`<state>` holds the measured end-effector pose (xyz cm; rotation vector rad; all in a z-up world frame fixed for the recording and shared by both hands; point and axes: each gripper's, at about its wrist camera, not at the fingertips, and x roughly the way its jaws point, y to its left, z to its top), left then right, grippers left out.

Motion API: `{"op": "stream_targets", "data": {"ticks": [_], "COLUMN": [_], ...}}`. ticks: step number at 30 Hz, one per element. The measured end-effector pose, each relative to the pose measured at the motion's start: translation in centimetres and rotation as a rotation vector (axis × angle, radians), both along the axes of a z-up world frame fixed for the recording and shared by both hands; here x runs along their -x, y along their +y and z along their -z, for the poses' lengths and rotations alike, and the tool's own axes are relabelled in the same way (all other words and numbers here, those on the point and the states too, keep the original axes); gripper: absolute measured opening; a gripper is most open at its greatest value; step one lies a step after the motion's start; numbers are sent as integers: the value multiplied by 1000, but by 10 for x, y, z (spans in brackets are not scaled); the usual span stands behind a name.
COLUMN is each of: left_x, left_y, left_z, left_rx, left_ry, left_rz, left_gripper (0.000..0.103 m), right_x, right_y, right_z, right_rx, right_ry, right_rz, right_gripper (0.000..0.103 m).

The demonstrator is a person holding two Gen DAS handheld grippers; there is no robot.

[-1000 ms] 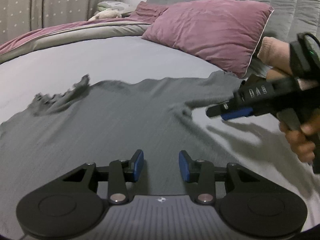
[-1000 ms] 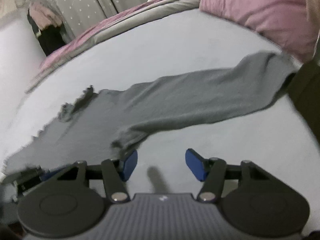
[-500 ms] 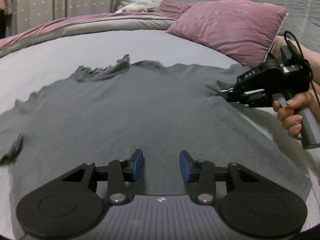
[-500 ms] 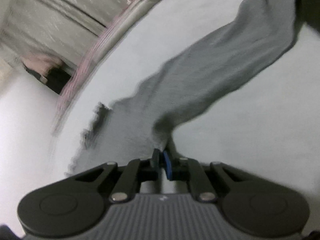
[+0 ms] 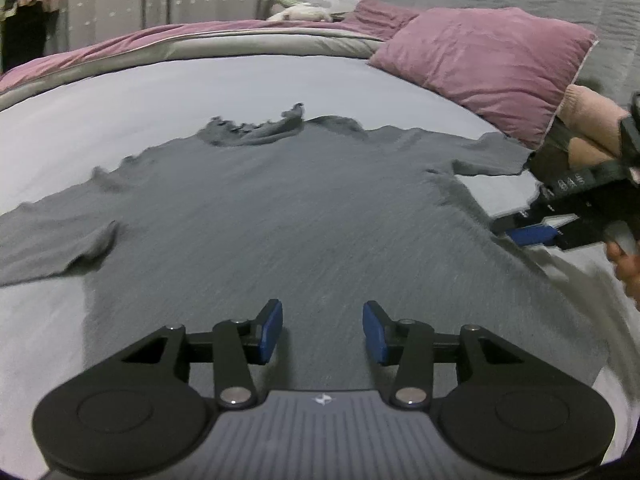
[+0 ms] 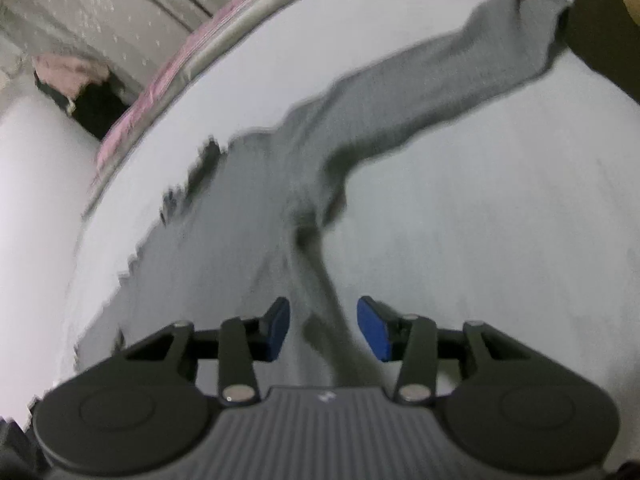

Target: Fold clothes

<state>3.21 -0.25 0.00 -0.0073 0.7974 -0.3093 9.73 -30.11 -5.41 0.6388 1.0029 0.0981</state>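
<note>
Shirt [image 5: 280,216] now lies nearly flat on the bed [image 5: 200,92], chest up, collar toward the far side, where a second ago it was bunched and half dragged. The right claw [image 6: 323,330], which had pinched the side seam shut half a second back, has just been opening; a fold of cloth runs between its pads without being pressed, so it holds nothing. The left claw [image 5: 322,333] hovers over the lower hem, jaws part open and empty, having widened a little. I judge the spreading done and the first fold about to start. The right sleeve [image 6: 440,80] stretches toward the pillow [image 5: 480,52], its cuff close beside it; the left sleeve [image 5: 52,244] is rumpled. Bare sheet lies open on the far and left sides, less on the right.
</note>
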Motion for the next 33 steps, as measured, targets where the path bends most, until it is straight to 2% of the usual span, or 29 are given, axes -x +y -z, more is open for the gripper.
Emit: {"op": "stream_targets", "data": {"ticks": [4, 9, 11, 14, 19, 20, 23, 27, 28, 31, 33], "left_x": [14, 30, 37, 48, 60, 62, 63, 50, 46, 37, 34], "left_y": [14, 40, 48, 59, 68, 69, 70, 57, 53, 42, 37], "left_z": [-2, 2, 6, 8, 2, 1, -4, -8, -9, -6, 0], "left_rx": [-21, -27, -35, -30, -7, 4, 32, 23, 21, 4, -18], "left_ry": [49, 122, 146, 149, 150, 145, 125, 99, 92, 97, 112], "left_rz": [-93, -205, -232, -240, -260, -262, -257, -224, -216, -198, -187], "left_gripper": [45, 45, 45, 47, 47, 47, 47, 47, 47, 47, 47], "right_x": [26, 60, 69, 79, 93, 96, 102, 92, 88, 76, 68], "right_y": [6, -1, -3, -1, 5, 5, 10, 29, 35, 54, 65], "right_z": [-1, 2, 1, -4, -16, -19, -30, -42, -43, -39, -33], "right_rx": [29, 49, 62, 134, 216, 223, 225, 246, 247, 251, 292], "right_ry": [38, 92, 119, 153, 186, 184, 136, 57, 41, 13, 9], "right_rz": [-38, -41, -46, -87, -129, -128, -119, -131, -135, -149, -162], "right_gripper": [33, 13, 11, 9, 10, 15, 17, 21, 25, 26, 27]}}
